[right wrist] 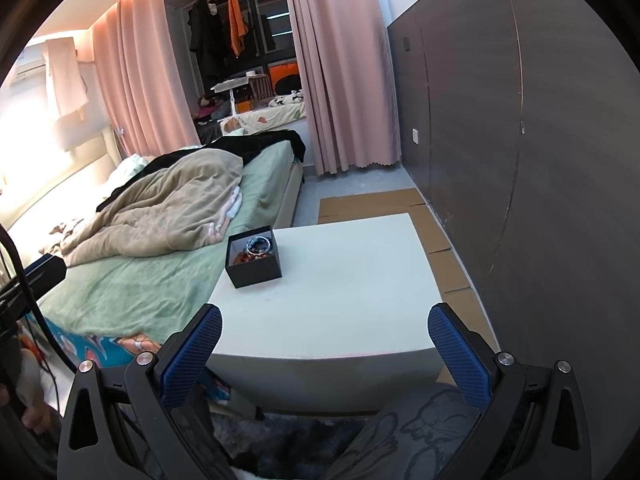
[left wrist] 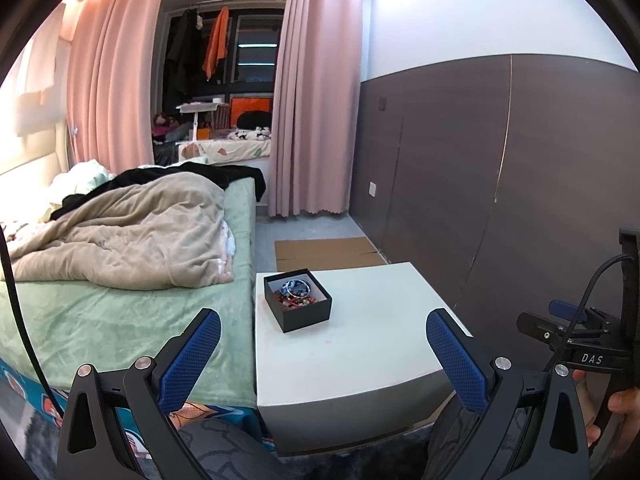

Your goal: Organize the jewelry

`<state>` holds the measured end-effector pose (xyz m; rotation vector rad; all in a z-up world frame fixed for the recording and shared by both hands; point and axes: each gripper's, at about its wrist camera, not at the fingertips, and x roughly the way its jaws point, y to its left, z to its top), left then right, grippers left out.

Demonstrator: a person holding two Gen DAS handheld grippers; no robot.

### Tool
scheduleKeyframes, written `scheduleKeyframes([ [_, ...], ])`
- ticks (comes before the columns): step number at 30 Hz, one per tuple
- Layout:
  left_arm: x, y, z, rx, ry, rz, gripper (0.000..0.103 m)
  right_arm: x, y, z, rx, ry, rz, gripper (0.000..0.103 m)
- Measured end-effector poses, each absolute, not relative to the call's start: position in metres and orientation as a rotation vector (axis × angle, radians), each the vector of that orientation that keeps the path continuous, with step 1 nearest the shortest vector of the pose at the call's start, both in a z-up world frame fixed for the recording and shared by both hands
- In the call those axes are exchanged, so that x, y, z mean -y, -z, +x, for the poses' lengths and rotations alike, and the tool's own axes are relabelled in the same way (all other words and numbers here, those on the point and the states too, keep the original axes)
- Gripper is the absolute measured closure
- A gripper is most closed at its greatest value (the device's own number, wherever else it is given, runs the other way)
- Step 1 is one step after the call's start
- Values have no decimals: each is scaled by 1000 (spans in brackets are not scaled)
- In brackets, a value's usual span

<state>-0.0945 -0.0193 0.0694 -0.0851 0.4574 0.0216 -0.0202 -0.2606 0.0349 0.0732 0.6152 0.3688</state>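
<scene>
Bed (left wrist: 132, 296): fills the left of both views, covered by a green sheet, with a rumpled beige blanket (left wrist: 128, 232) and a black cloth heaped on it.
Curtains (left wrist: 308, 100): pink, hanging to the floor at the far end of the room, parted around a dark window alcove.
Wall panel (left wrist: 500, 168): dark brown, running along the right side beside the counter.
Cardboard (left wrist: 328, 250): flattened sheets on the floor beyond the counter, along the wall.
Counter (left wrist: 360, 344): a white block standing just beside the bed; its top carries only the box.
Box (left wrist: 298, 300): black, square, lidless, sitting near the far left corner of the counter, on the bed side.
Jewelry (left wrist: 296, 292): piled inside the box against a pale lining; a blue-and-white bangle lies on top of a tangle of reddish and dark beads. Individual pieces are too small to separate.
Left hand-held gripper (left wrist: 324, 354): blue-padded fingers spread wide and released, grasping nothing, held back from the near edge of the counter, well apart from the box.
Right hand-held gripper (right wrist: 325, 354): also released, fingers wide apart and unloaded, at the near edge of the counter; seen at the right border of the left view, gripped by a hand.
</scene>
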Motion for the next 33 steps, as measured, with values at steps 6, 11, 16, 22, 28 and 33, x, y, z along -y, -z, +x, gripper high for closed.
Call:
scheduleKeyframes([
  [6, 20, -69, -95, -463, -18, -84, 1, 260, -35, -20, -614, -370, 74, 0],
  [11, 19, -69, -96, -463, -11, -87, 1, 260, -34, -20, -616, -371, 71, 0],
  [16, 17, -70, -96, -467, -5, -87, 1, 258, -35, -22, -614, -374, 70, 0],
  [22, 16, -69, -96, -470, -4, -90, 1, 257, -34, -24, -619, -379, 75, 0],
  [28, 15, -69, -97, -470, -2, -91, 1, 257, -33, -26, -623, -384, 88, 0],
  [33, 16, -68, -96, -473, 5, -92, 1, 257, -33, -26, -625, -384, 89, 0],
])
